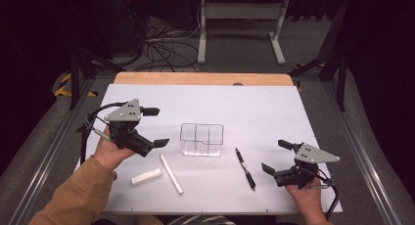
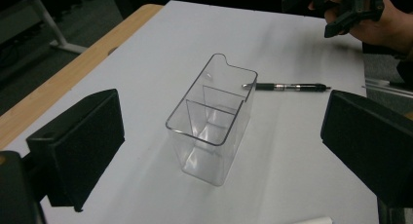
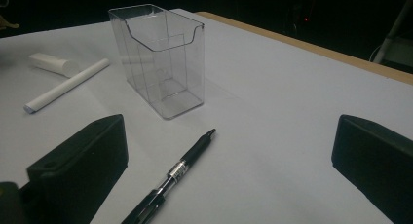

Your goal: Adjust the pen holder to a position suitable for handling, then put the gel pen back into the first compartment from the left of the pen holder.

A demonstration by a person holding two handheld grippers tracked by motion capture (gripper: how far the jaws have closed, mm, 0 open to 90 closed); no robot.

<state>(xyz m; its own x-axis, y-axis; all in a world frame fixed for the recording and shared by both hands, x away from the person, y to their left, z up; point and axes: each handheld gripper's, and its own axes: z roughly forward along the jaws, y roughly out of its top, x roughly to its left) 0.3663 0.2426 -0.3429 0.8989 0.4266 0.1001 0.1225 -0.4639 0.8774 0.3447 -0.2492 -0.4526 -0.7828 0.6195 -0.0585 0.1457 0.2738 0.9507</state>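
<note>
both grippers (image 1: 155,126) (image 1: 278,156) agape, clear organiser (image 1: 201,140) between, black pen (image 1: 245,168) beside

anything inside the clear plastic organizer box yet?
Nothing. The clear plastic organizer box shows bare compartments split by its dividers, with the floor visible through the walls. The black pen, white stick and white block lie outside on the white tabletop.

Dark room up top, grey floor (image 1: 235,54) with tangled cables (image 1: 161,51) upper left, a white desk frame (image 1: 240,19) at top centre.
</note>
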